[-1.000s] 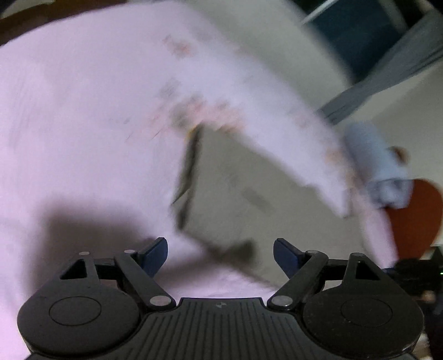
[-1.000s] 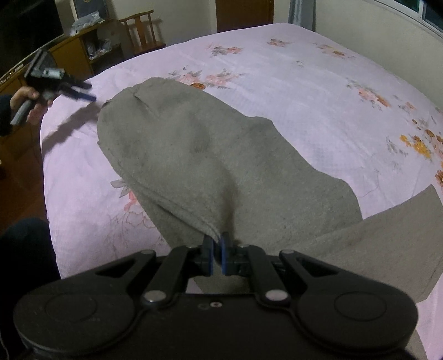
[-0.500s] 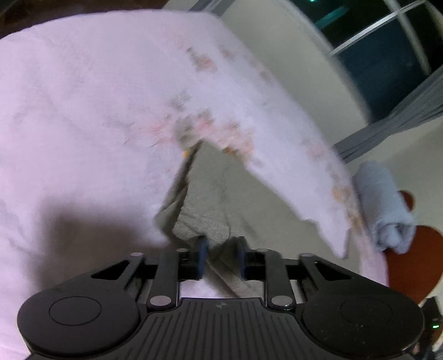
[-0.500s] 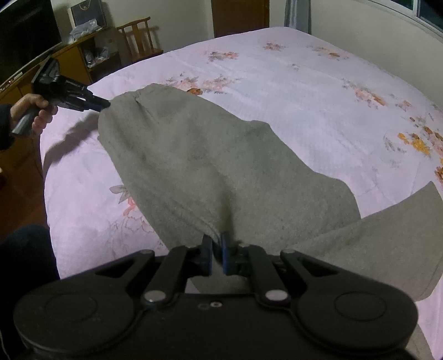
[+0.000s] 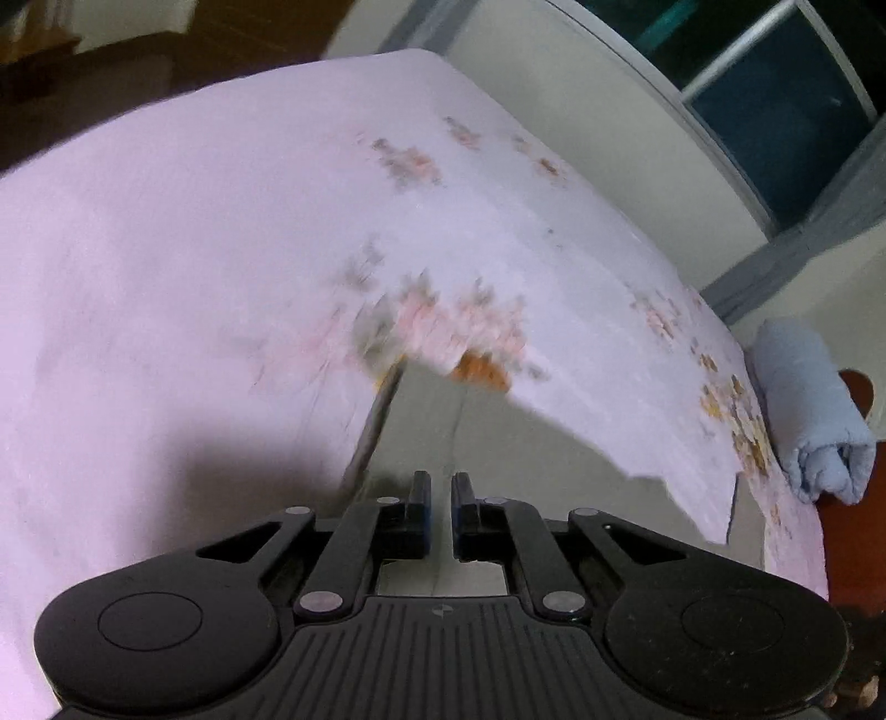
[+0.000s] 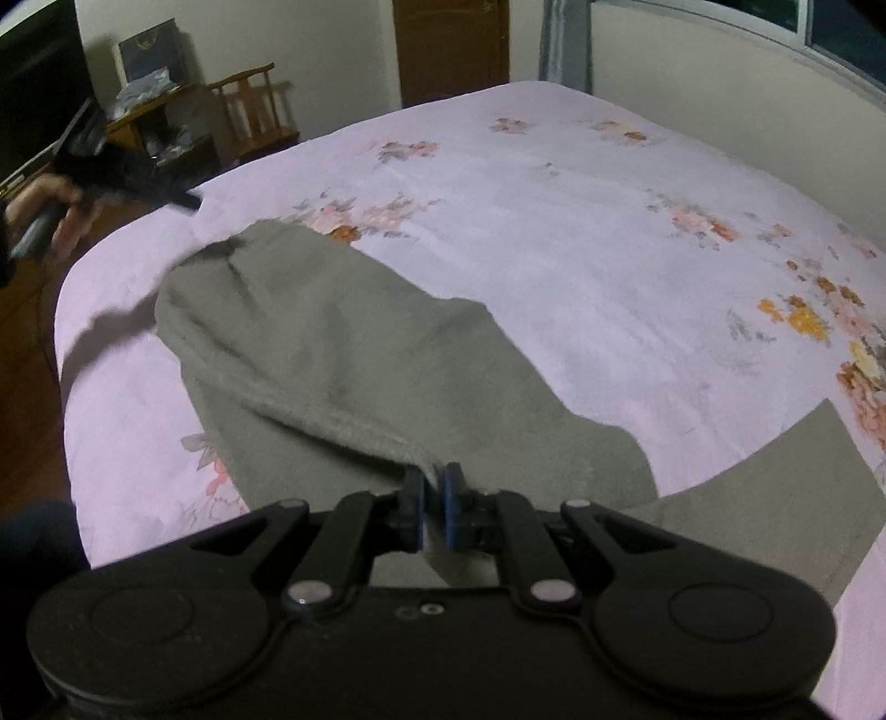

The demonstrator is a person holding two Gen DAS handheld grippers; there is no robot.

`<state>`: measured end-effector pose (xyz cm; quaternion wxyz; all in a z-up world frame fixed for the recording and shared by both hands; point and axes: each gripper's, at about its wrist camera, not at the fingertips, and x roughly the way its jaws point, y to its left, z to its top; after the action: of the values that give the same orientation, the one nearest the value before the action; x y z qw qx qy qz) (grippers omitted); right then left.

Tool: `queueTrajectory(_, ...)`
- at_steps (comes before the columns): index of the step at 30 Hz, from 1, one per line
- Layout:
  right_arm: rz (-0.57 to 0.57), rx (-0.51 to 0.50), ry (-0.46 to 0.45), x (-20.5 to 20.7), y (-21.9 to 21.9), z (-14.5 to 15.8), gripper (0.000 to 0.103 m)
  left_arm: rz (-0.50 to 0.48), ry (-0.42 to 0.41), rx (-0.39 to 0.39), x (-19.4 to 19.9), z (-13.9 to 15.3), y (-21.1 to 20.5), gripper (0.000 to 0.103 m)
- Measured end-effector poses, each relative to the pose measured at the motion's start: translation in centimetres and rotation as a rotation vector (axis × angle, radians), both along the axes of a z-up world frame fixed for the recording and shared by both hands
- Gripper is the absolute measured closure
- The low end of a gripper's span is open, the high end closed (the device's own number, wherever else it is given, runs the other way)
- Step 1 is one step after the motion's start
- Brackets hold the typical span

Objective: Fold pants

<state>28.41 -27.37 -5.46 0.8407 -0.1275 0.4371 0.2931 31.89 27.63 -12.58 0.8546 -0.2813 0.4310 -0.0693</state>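
Note:
Grey pants [image 6: 354, 354] lie spread on a pink flowered bedsheet [image 6: 581, 210]. My right gripper [image 6: 433, 501] is shut on a fold of the pants at the near edge and lifts it a little. In the left wrist view the pants [image 5: 498, 443] run away from my left gripper [image 5: 440, 501], whose jaws are almost closed with grey fabric between and behind them. From the right wrist view the left gripper [image 6: 188, 199] is blurred and sits above the bed's far left edge, apart from the pants' far end.
A rolled light-blue towel [image 5: 808, 421] lies at the bed's edge by a brown chair. A wooden chair [image 6: 255, 111], a desk with clutter and a door [image 6: 451, 44] stand beyond the bed. A window [image 5: 775, 99] is on the wall.
The left gripper closed from wide open to nearly shut at the pants' end, then lifted up and away. The pants' far end dropped and bunched. The right gripper kept its hold.

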Motion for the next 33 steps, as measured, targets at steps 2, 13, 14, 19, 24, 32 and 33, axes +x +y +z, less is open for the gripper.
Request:
queueTrajectory(2,-0.006,0.006,0.014,0.2,0.0,-0.6,0.103,0.061,0.046,0.010,-1.7,-1.7,0.0,0.097)
queueTrajectory(13,-0.026,0.026,0.030,-0.7,-0.3,-1.1,0.103,0.148,0.080,-0.113,-2.9,-3.7,-1.3,0.097)
queueTrajectory(14,-0.029,0.033,0.030,-0.7,-0.5,-1.1,0.103,0.155,0.083,-0.153,-3.6,-4.2,-0.8,0.095)
queueTrajectory(19,-0.028,0.044,0.028,-0.8,-0.6,-1.2,0.103,0.184,0.086,-0.139,-3.9,-5.0,-1.8,0.034)
queueTrajectory(24,-0.023,0.044,0.027,-0.9,-0.7,-1.2,0.103,0.196,0.069,-0.191,-3.4,-5.3,-2.6,0.033)
queueTrajectory(32,-0.025,0.050,0.025,-0.8,-0.6,-1.1,0.103,0.169,0.064,-0.109,-2.5,-4.2,-4.1,0.083)
queueTrajectory(33,-0.024,0.052,0.025,-0.8,-0.7,-1.2,0.103,0.163,0.055,-0.089,-2.6,-3.8,-4.1,0.083)
